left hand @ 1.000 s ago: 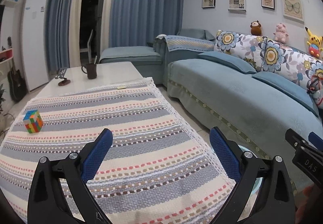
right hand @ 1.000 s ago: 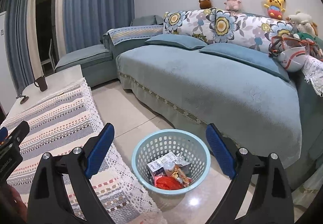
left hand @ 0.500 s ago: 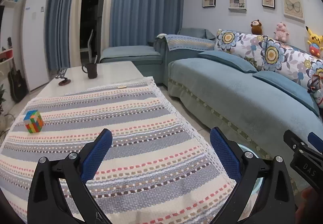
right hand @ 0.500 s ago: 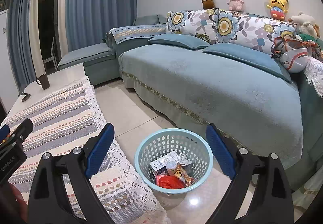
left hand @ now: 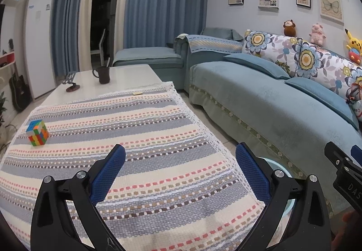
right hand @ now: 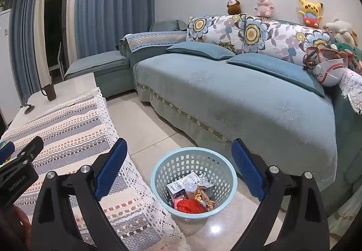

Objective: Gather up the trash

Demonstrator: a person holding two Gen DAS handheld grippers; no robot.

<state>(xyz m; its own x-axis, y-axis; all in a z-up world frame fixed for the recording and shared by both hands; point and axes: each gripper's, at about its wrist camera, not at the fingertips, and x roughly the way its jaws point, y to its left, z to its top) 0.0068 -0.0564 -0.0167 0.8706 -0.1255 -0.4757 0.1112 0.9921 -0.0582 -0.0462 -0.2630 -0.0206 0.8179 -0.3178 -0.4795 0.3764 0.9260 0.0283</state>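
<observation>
A light blue perforated basket (right hand: 217,160) stands on the tiled floor between the table and the sofa. It holds wrappers, a small carton and a red bag (right hand: 189,204). My right gripper (right hand: 178,166) is open and empty, above and in front of the basket. My left gripper (left hand: 179,166) is open and empty, above the striped tablecloth (left hand: 126,128) near the table's right edge. A sliver of the basket rim (left hand: 279,166) shows behind its right finger. A small pale scrap (left hand: 137,93) lies at the cloth's far edge.
A colourful puzzle cube (left hand: 37,133) sits on the cloth at left. A dark mug (left hand: 103,74) and a small stand (left hand: 72,83) are on the bare white tabletop farther back. A blue sofa (right hand: 237,97) with cushions and plush toys runs along the right. A white fridge (left hand: 39,40) is at far left.
The right gripper has drawn back and risen slightly, so the basket sits farther right and lower in its view. The left gripper has barely moved. Both stay open.
</observation>
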